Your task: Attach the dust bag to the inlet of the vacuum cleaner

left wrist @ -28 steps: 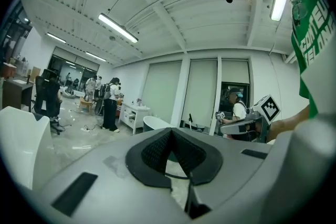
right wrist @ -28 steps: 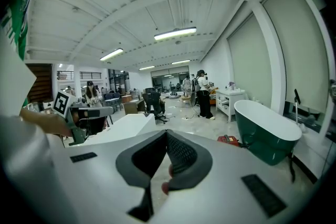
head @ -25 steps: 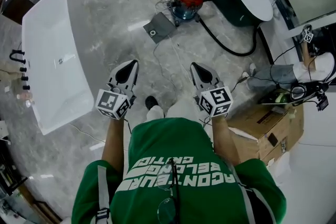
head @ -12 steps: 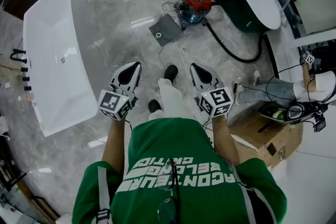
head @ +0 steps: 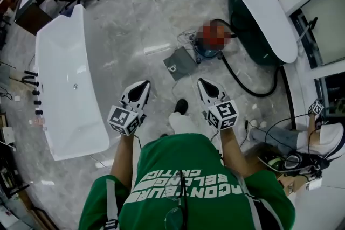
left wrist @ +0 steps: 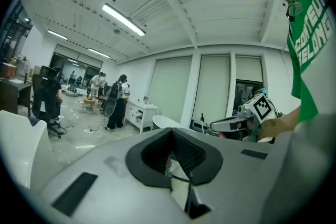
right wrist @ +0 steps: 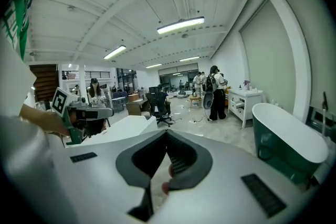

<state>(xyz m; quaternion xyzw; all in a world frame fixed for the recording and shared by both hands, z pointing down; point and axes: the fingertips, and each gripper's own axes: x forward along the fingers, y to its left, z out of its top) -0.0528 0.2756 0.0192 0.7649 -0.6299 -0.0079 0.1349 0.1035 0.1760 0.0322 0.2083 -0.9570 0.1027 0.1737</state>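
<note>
The vacuum cleaner [head: 211,43], blue-bodied with its top under a mosaic patch, stands on the marble floor ahead of me, and a black hose [head: 252,91] curls away to its right. The flat grey dust bag [head: 179,64] with a round hole lies on the floor just left of the vacuum. In the head view my left gripper [head: 143,85] and right gripper [head: 201,83] are held side by side at waist height, well short of the bag. Both are shut with nothing in them. The jaws meet at the tip in the left gripper view [left wrist: 170,131] and the right gripper view [right wrist: 168,134].
A long white bathtub [head: 64,83] stands at the left and a dark green tub with a white rim [head: 264,13] at the right. Thin cables trail over the floor near the bag. My shoe [head: 181,106] shows between the grippers. Clutter and gear [head: 302,159] lie at the lower right; people stand far off.
I have walked forward: the vacuum and dust bag are nearer and lower in the head view. Both grippers travelled with me, still shut and empty.
</note>
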